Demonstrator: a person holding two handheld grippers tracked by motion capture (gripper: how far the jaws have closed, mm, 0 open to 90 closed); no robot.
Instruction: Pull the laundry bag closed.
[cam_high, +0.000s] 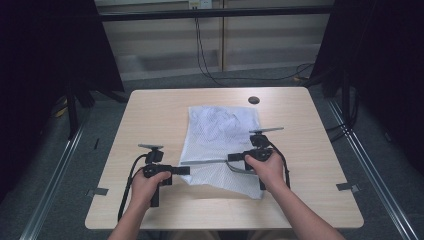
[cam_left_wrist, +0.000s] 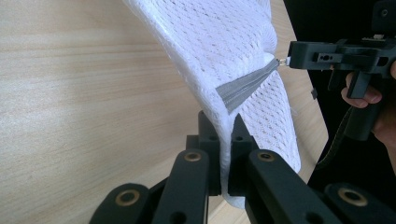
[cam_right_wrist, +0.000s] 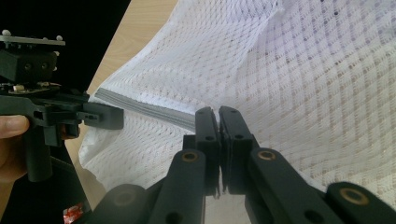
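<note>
A white mesh bag (cam_high: 220, 145) lay flat on the wooden table (cam_high: 150, 115), its far end pointing at the dark round hole (cam_high: 254, 100) near the table's far edge; I could not tell what was inside it. My left gripper (cam_left_wrist: 223, 140) was clamped on the bag's near-left corner, beside the end of the grey zipper (cam_left_wrist: 245, 86). My right gripper (cam_right_wrist: 218, 119) was closed at the zipper, further along it. The left gripper view showed a small metal pull in the right jaws' tip; from above this was too small to see.
</note>
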